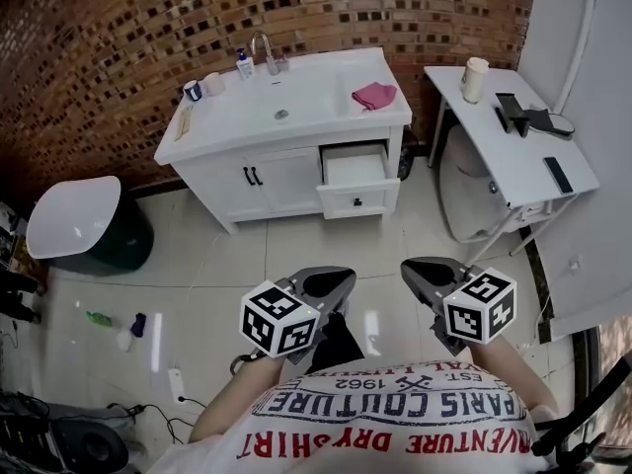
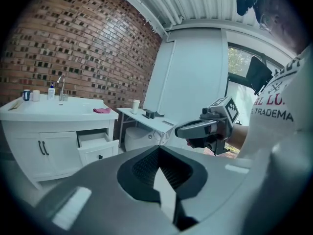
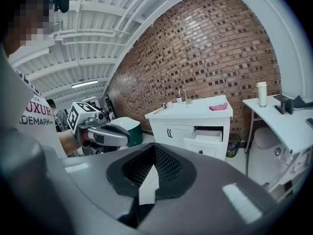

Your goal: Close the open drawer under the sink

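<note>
The left gripper (image 1: 334, 282) and right gripper (image 1: 420, 270) are held side by side, jaws pressed together on nothing. The drawer (image 1: 357, 194) is seen pulled out under the sink (image 1: 281, 102), well ahead of both.

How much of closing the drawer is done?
Nothing looks done yet: the drawer sticks out of the white cabinet under the sink. Nothing is in hand either. The left gripper and right gripper are both shut and empty, held near the person, well back from the cabinet. What is left is the whole job: go up to the drawer and push its front in until it sits flush.
</note>
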The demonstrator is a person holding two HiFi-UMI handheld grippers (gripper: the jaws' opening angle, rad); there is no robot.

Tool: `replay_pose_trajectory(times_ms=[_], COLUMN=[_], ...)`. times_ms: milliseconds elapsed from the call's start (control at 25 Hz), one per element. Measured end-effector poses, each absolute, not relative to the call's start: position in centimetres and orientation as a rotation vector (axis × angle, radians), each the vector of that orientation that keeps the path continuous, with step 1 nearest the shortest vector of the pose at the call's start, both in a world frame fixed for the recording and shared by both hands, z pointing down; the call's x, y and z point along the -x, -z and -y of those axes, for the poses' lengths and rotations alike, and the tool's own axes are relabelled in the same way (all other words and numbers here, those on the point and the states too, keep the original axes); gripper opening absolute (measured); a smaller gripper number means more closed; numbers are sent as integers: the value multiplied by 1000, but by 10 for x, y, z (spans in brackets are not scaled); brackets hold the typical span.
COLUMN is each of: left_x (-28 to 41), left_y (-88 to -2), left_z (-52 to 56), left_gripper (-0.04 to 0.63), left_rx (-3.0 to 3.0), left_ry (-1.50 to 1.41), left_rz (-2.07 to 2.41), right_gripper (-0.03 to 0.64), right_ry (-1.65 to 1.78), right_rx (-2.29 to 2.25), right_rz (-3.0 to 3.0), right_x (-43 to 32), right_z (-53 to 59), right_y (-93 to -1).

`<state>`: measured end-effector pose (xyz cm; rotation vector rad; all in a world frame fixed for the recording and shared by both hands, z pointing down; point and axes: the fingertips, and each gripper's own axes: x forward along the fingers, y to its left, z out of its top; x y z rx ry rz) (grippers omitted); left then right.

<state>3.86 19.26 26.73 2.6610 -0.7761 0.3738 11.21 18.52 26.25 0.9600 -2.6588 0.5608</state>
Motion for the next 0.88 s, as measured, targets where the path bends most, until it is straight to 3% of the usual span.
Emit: replay_pose_trajectory(times_ms=[520, 880], left_x=[38, 51], left_y=[-343, -394], left_z=[49, 99], left_gripper=[-6, -6], left_rx=[-2453, -2409], left_ry=[-486, -539], left_rz=[712, 666], right_gripper=[9, 8], right_ry=[-713, -742], right_rx=[-1029, -1058], right_rz=[2422, 2270], right_x=[-52, -46], right_z=[72, 152], right_y=[-379, -496])
